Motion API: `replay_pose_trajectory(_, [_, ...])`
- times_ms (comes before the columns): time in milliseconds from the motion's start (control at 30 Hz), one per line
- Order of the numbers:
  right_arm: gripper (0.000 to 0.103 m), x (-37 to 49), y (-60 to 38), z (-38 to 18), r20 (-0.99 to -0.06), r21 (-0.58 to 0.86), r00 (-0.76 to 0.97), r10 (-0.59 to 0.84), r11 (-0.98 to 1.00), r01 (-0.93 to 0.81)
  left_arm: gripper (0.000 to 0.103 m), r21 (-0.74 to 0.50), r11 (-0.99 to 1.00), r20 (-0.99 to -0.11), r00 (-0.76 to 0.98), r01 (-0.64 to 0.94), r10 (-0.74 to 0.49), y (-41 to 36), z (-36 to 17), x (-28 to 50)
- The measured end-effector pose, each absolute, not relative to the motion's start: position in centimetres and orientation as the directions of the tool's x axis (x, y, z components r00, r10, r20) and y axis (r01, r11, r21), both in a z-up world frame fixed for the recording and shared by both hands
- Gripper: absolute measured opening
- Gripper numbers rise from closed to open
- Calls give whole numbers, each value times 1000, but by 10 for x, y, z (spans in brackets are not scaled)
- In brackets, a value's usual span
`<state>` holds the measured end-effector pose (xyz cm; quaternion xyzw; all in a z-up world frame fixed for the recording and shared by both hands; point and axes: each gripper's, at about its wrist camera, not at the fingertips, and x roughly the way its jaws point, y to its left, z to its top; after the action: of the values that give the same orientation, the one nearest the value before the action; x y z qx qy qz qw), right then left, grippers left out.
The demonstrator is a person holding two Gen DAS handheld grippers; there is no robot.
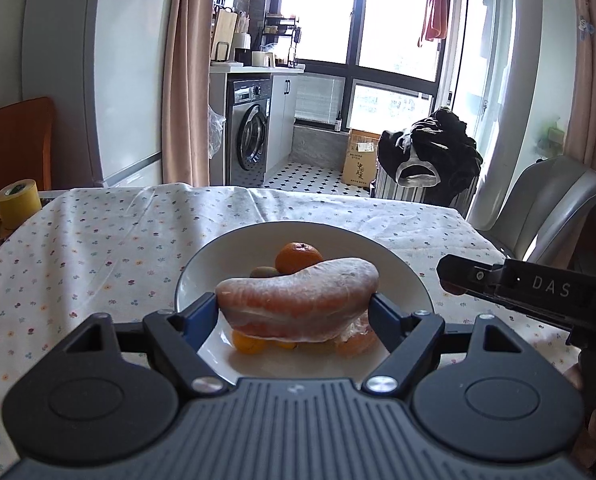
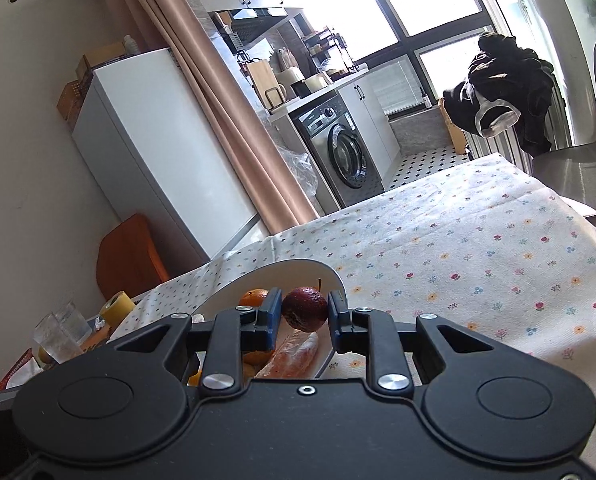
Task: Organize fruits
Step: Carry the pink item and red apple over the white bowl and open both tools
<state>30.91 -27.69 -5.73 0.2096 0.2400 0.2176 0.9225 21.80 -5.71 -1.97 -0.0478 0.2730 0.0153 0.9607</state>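
My left gripper (image 1: 295, 304) is shut on a large peeled pomelo segment (image 1: 298, 300), held just above a white plate (image 1: 201, 268) on the flowered tablecloth. On the plate lie a mandarin (image 1: 298, 257), a small green fruit (image 1: 262, 272) and several small orange fruits (image 1: 247, 343) under the segment. My right gripper (image 2: 304, 310) is shut on a dark purple passion fruit (image 2: 304, 308) over the right rim of the same plate (image 2: 330, 274). The pomelo segment (image 2: 293, 354) and a mandarin (image 2: 253, 297) show below it. The right gripper's body (image 1: 530, 288) enters the left wrist view from the right.
A yellow tape roll (image 1: 17, 204) stands at the table's left edge. Drinking glasses (image 2: 61, 332) and snack packets sit at the left. A grey chair (image 1: 546, 216) stands by the table's right side. The tablecloth (image 2: 478, 264) stretches far and right of the plate.
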Motion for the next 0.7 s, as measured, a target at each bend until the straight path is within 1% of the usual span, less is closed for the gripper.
replay_pose_trajectory(167, [23, 310, -276, -60, -354, 495, 782, 513, 812, -309, 81, -101, 993, -561, 828, -63, -4, -58, -25, 224])
replay_pose_trajectory(433, [23, 311, -271, -57, -361, 484, 775, 519, 815, -320, 83, -113, 989, -532, 846, -92, 18, -49, -19, 215])
replay_pose_trajectory(700, [23, 309, -260, -48, -365, 456, 767, 527, 820, -347, 84, -131, 983, -533, 845, -127, 38, -32, -17, 202])
